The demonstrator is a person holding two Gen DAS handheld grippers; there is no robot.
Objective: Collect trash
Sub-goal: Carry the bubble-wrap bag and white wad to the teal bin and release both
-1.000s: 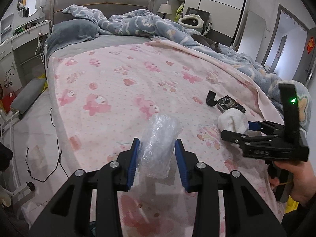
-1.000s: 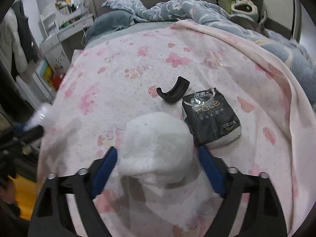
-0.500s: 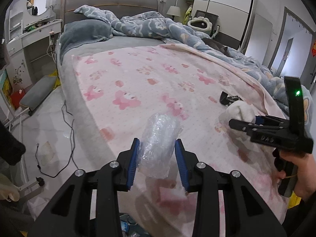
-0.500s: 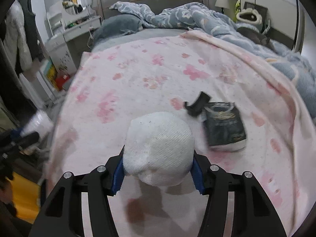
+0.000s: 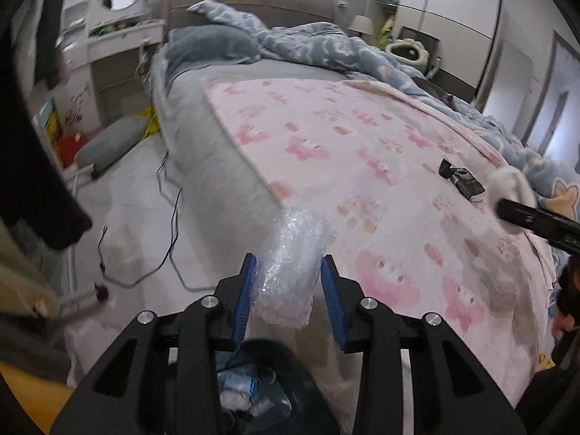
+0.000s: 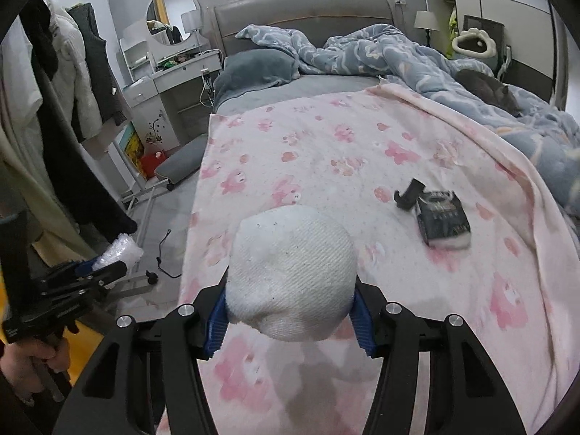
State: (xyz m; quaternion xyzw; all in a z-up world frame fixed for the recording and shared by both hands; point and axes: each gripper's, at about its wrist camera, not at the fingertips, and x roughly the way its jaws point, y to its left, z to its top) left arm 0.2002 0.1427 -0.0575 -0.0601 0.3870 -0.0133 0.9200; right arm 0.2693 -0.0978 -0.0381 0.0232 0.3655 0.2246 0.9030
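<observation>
Carrying both loads to the trash bin [image 5: 261, 391] is judged to be the step in hand; the bin shows at the bottom centre of the left wrist view, dark, with scraps already inside.

The bed [image 6: 362, 181], under a pink printed blanket, fills the centre and right of both views. Keep each load clear of its edge on the way across.

The white cloth wad [image 6: 291, 275] sits at lower centre of the right wrist view, pinched by the right tool [image 6: 290, 313]. Its jaws have just been closing, with the wad between them and both blue pads now pressing on it. The wad is soft; hold the squeeze until it is over the bin.

The bubble wrap [image 5: 290, 264] stands at lower centre of the left wrist view, pinched by the left tool [image 5: 288, 297], directly above the bin in the frame. Lower it to the bin mouth before releasing, since it is light and may drift.

The black packet [image 6: 442, 217] and black curved piece [image 6: 407, 195] lie touching on the blanket, centre right, still to be collected.
</observation>
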